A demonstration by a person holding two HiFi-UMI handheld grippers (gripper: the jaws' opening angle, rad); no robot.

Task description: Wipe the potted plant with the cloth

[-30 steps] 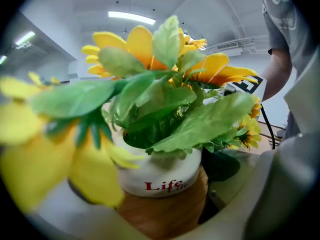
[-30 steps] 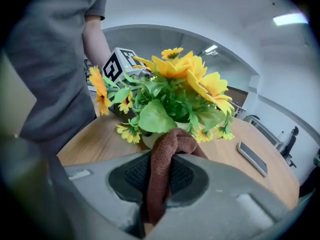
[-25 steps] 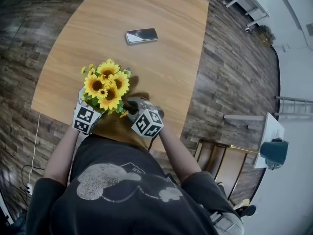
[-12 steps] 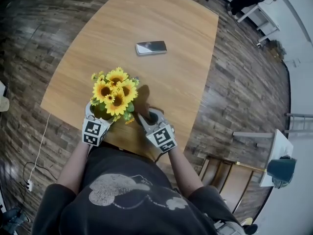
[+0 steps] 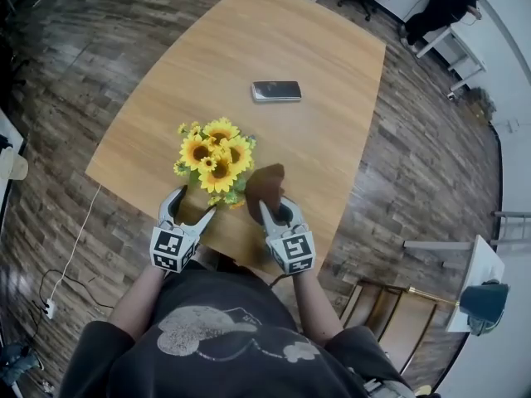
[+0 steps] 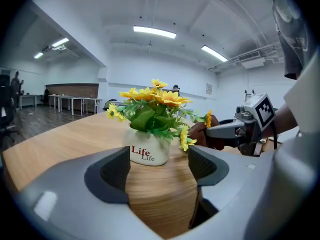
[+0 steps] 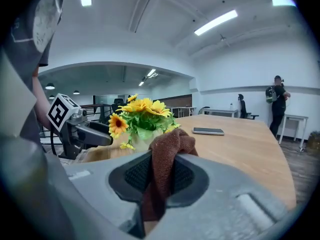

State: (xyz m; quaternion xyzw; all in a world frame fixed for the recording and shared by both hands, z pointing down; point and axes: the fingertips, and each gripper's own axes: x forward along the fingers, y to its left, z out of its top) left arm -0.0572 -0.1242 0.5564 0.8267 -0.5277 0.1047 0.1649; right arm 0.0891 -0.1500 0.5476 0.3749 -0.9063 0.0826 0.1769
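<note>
Two grippers sit at the near edge of the table (image 5: 249, 48), one on each side of the plant (image 5: 216, 157). The right gripper (image 5: 274, 208) is clamped on a brown cloth (image 5: 264, 185), which bunches up above its jaws just beside the lower right flowers; I cannot tell whether it touches them. The left gripper (image 5: 197, 200) has its jaws apart. They have just been closing, with only bare table between them, and the pot (image 6: 147, 151) stands a little beyond.

This looks like the approach to a wipe. The next move likely calls for the cloth to be brought onto the leaves or the pot. The left gripper probably needs to steady the pot so the light plant does not tip.

The white pot reads "Life" twice, once in red and once in grey. A phone (image 5: 276, 90) lies further up the table, with no writing legible.
</note>
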